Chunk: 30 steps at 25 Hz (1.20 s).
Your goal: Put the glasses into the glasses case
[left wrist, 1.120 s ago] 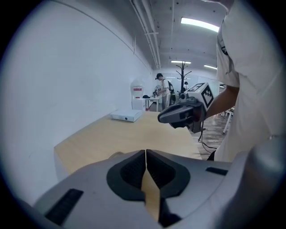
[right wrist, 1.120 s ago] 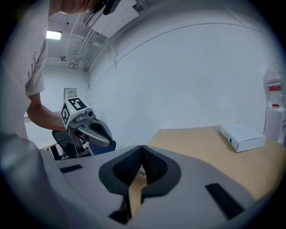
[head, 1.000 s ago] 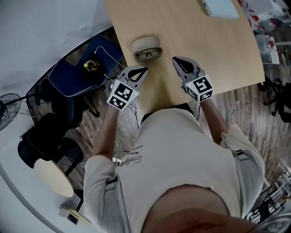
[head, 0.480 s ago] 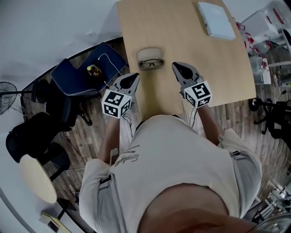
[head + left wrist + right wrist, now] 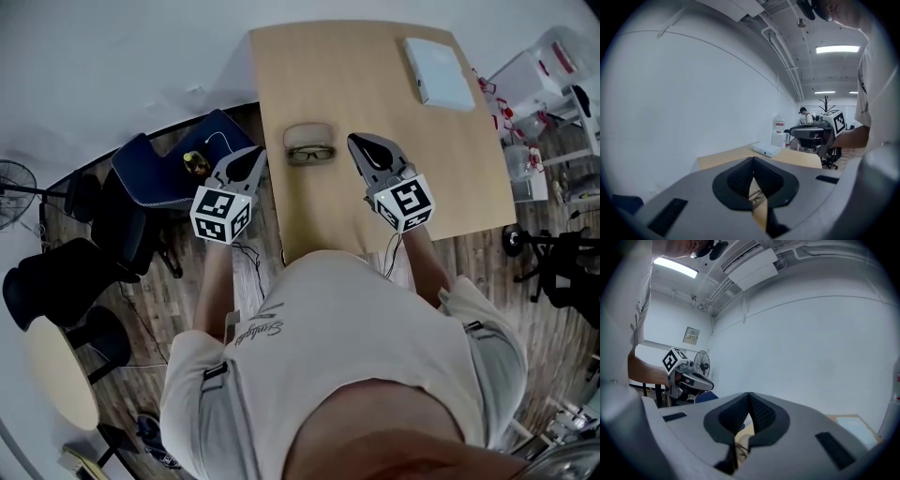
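Dark-framed glasses (image 5: 310, 154) lie on the wooden table (image 5: 375, 103), right in front of a beige glasses case (image 5: 308, 134). My left gripper (image 5: 255, 155) hangs shut and empty over the table's left edge, left of the glasses. My right gripper (image 5: 359, 142) is shut too, empty, over the table to the right of the glasses. In the left gripper view the glasses (image 5: 756, 197) show through the gap below the closed tips (image 5: 752, 160). In the right gripper view the tips (image 5: 749, 395) meet, with the glasses (image 5: 739, 448) and case partly seen beneath.
A white flat box (image 5: 438, 73) lies at the table's far right. A dark blue chair (image 5: 169, 169) with a small yellow object stands left of the table, black chairs (image 5: 66, 281) further left. A person stands at the room's far end (image 5: 804, 115).
Both grippers have risen and moved toward the far side, now flanking the glasses; the left one has drifted off the table's left edge. Glasses and case lie unmoved.
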Motion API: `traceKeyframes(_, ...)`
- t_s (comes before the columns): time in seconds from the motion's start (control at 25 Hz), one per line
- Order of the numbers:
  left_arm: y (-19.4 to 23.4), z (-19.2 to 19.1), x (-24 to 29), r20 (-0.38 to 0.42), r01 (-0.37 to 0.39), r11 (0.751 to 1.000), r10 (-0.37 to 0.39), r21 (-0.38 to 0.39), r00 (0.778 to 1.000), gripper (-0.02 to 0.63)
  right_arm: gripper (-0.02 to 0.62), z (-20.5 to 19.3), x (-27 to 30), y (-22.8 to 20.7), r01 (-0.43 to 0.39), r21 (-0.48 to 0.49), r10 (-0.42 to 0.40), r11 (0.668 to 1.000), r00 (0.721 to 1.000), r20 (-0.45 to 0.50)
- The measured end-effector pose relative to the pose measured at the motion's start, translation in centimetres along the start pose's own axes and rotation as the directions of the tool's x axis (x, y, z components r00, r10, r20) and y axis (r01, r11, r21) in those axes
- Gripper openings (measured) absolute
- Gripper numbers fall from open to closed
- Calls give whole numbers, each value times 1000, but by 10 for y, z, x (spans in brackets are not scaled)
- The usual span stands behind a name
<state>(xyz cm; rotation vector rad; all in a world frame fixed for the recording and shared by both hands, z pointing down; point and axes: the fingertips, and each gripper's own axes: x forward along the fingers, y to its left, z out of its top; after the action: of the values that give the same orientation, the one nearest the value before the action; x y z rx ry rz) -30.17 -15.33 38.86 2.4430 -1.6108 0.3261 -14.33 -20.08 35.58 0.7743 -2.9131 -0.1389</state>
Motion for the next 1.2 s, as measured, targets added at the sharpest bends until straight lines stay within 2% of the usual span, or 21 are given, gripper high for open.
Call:
traceKeyframes(0.16,3,11,-9,25,-26,1000,26,5,999,15,-6,17,-3,2,11,-16,-11,1000,1000,17)
traceKeyframes(0.44,1,19,-20,38,-75,997,76,-16,996,15,-6,21,-7,4,28,-9,-28,1000,999,18)
traceKeyframes(0.76,-3,20,-26,50,-79,996,82,-49,995,15,-6,23,-9,7,24,7,-24,1000,999,29)
traceKeyframes(1.2,-7,12,-25,34,-67,996,69,-51,997,15,-6,16,-15,16,25,17,-25,1000,1000,14)
